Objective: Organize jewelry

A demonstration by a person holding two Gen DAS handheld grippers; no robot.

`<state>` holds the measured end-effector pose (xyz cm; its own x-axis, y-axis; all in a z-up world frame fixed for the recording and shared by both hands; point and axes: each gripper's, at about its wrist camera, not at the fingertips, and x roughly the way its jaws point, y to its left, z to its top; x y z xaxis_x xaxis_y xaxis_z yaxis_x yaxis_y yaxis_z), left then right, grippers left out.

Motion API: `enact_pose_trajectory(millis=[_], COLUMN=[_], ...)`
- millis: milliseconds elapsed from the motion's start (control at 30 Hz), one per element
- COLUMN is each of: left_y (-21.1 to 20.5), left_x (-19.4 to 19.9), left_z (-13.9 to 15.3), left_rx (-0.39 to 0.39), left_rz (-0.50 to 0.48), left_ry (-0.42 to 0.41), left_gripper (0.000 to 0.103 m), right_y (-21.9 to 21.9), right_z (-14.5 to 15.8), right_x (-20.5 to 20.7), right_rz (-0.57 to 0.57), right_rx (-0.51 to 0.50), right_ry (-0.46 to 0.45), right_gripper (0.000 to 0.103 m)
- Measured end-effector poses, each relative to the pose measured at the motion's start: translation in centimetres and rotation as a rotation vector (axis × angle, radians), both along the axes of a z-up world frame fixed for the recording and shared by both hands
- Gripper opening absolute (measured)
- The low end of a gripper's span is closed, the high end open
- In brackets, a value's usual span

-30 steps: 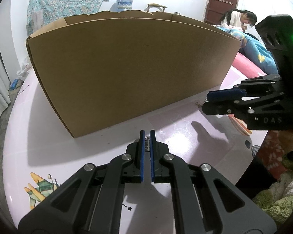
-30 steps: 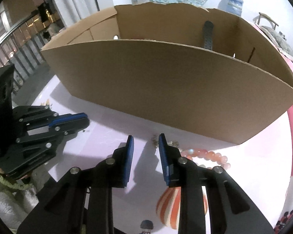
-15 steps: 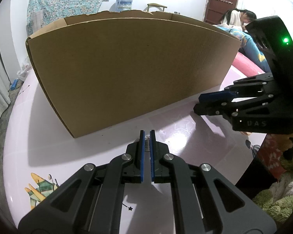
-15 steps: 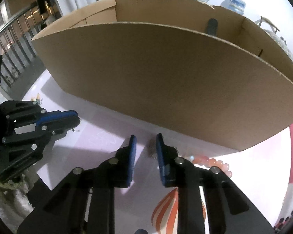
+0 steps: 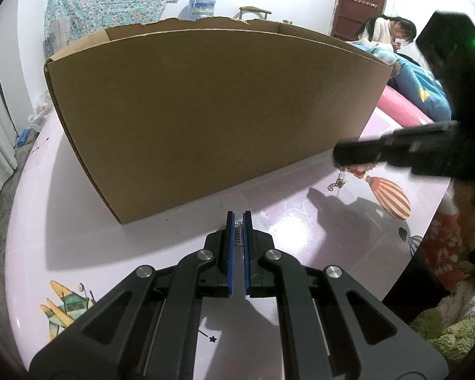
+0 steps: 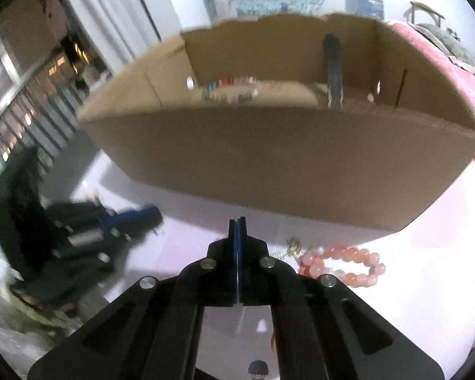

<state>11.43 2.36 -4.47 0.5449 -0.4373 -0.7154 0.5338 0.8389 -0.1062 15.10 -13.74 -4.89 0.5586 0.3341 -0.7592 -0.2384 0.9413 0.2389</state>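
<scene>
A brown cardboard box (image 5: 212, 110) stands on the pale pink table (image 5: 47, 215). My left gripper (image 5: 238, 218) is low over the table in front of the box, its jaws nearly closed on a small silver metal piece (image 5: 238, 233). My right gripper (image 6: 237, 221) is shut and raised; in the left wrist view (image 5: 342, 155) a thin silver chain (image 5: 338, 182) hangs from its tip above the table. A pink bead bracelet (image 6: 345, 264) lies on the table to its right. Inside the box (image 6: 269, 145) I see small colourful pieces (image 6: 231, 90) and a dark strap (image 6: 332, 69).
A hot-air-balloon picture (image 5: 389, 193) and a plane picture (image 5: 66, 304) are printed on the table. A person (image 5: 392, 31) sits at the far right behind a blue cloth. The table's right edge drops to a floor with fluffy green fabric (image 5: 452, 323).
My right gripper has closed and risen, lifting the silver chain off the table; the box interior now shows. My left gripper has stayed still.
</scene>
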Motion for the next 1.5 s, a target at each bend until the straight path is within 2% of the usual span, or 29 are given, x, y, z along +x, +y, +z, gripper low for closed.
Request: enact_pose_trajectory(millis=[200,367,400,500,533,700,1133,1300,1333,1367,1500], left_y=[0.1,0.1,0.1,0.2,0.1,0.0,0.3,0.3,0.2,0.3,0.3], left_x=[0.0,0.0,0.1,0.0,0.1,0.1,0.1,0.1,0.1,0.1,0.0], left_z=[0.0,0.0,0.0,0.0,0.0,0.0,0.0,0.1,0.1,0.1,0.0], left_rx=[-0.001,-0.002,-0.002,-0.001,-0.002,0.001,0.0,0.0,0.0,-0.001,-0.002], left_rz=[0.001,0.001,0.001,0.001,0.0,-0.001,0.004,0.005,0.005,0.005,0.005], left_ry=[0.0,-0.001,-0.001,-0.001,0.0,-0.001,-0.001,-0.002,-0.002,-0.001,-0.004], left_gripper=[0.004,0.004,0.004,0.004,0.004,0.004,0.004,0.004,0.004,0.004,0.004], right_y=[-1.6,-1.5,-1.3,-1.2,-1.2,-1.1,1.7,3.0,3.0,2.9,2.0], right_z=[3.2,2.6,1.9,0.2,-0.2,-2.8,-2.9,-2.9,-2.9,-2.9,-2.9], right_x=[-0.3,-0.3,-0.4,-1.0,-1.1,-0.4,0.9,0.1,0.0,0.1,0.2], right_rz=[-0.029,-0.028,-0.018,-0.027,-0.034,-0.079,-0.047,-0.029,-0.03,-0.029,-0.037], right_rx=[0.096,0.046,0.036,0.011,0.007,0.002,-0.096,-0.215,-0.217,-0.209,-0.135], right_ry=[-0.067,-0.018,0.009,0.077,0.093,0.188,0.079,0.031,0.03,0.033,0.047], right_gripper=[0.0,0.002,0.006,0.026,0.026,0.027,0.026,0.016,0.008,0.006,0.004])
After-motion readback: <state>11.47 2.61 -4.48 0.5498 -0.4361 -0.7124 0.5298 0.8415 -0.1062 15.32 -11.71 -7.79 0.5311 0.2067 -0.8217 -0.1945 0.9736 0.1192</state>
